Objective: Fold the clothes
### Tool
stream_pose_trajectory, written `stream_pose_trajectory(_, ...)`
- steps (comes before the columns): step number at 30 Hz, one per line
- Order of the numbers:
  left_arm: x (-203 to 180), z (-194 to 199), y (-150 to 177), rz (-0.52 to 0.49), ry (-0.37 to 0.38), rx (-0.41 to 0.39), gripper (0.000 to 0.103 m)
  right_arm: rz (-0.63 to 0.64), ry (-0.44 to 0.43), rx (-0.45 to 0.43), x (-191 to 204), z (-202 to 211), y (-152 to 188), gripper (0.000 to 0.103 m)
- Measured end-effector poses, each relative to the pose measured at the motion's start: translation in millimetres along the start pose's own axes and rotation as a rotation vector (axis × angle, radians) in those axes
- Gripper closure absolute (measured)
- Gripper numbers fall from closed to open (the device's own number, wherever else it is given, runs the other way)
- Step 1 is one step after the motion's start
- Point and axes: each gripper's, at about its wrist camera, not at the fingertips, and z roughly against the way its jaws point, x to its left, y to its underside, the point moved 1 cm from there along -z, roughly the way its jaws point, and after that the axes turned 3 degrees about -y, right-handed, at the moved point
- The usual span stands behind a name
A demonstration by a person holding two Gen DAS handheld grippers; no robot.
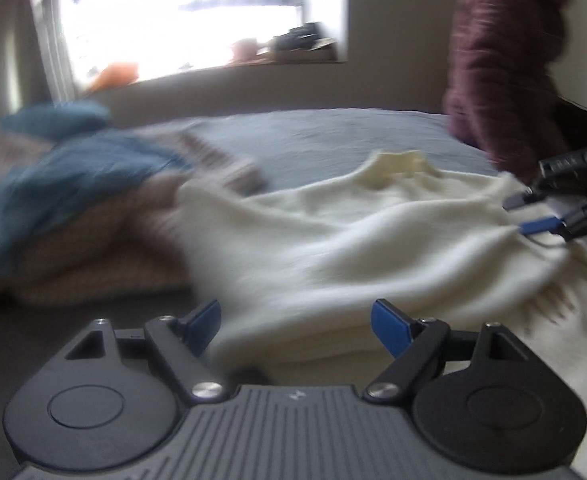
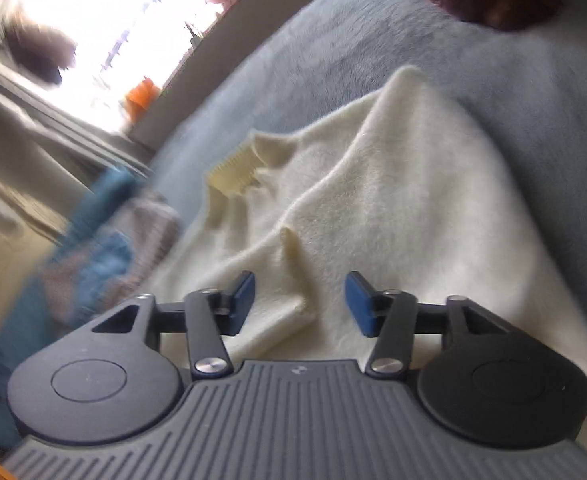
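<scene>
On the bed (image 1: 333,132), w/ its grey-blue cover, a cream sweater (image 1: 333,232) lies spread but rumpled, ribbed collar toward the window, ridges running across the body. Looks soft, fuzzy, light, so it'll sag and slide unless pinched at a seam or hem, not mid-panel. Left gripper (image 1: 293,324) hovers at the near hem, jaws wide apart, nothing in them. Right gripper (image 2: 299,304) sits over the sweater's right side, jaws apart too, a raised fold between them but not pinched, as far as I can tell. A pile of blue and striped clothes (image 1: 65,200) crowds the left edge; open bed lies beyond the collar. A person's maroon sleeve (image 1: 505,64) stands at the far right.
</scene>
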Motion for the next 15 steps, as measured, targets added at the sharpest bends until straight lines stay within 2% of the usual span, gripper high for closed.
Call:
stream_pose_trajectory(3,18.9,-7.3,1.1,0.059,-0.08,0.005,0.019,0.105,0.061,0.061,21.5,-24.0,0.5,0.043)
stream_pose_trajectory(4,18.5,-9.7,3.1,0.064,-0.084,0.004,0.019,0.138,0.08,0.071,28.8,-29.5,1.6,0.044)
stream_pose_trajectory(5,16.9,-12.0,5.4,0.065,-0.085,0.003,0.019,0.16,0.087,0.082,34.9,-30.9,2.9,0.049)
stream_pose_trajectory(6,15.4,-12.8,8.0,0.062,-0.094,0.003,0.019,0.173,0.083,0.095,39.8,-30.4,4.7,0.062)
stream_pose_trajectory(7,13.9,-13.3,10.7,0.059,-0.105,0.003,0.019,0.18,0.082,0.108,43.0,-29.2,6.3,0.068)
stream_pose_trajectory(10,14.7,-20.3,16.4,0.098,-0.124,0.026,0.019,0.227,0.113,0.135,49.6,-25.9,10.4,0.079)
stream_pose_trajectory(12,16.4,-24.1,20.2,0.138,-0.136,0.044,0.017,0.233,0.117,0.129,57.1,-23.8,7.9,0.094)
stream_pose_trajectory(15,17.2,-24.1,22.5,0.173,-0.141,0.045,0.017,0.261,0.06,0.085,83.8,-9.9,-1.4,0.096)
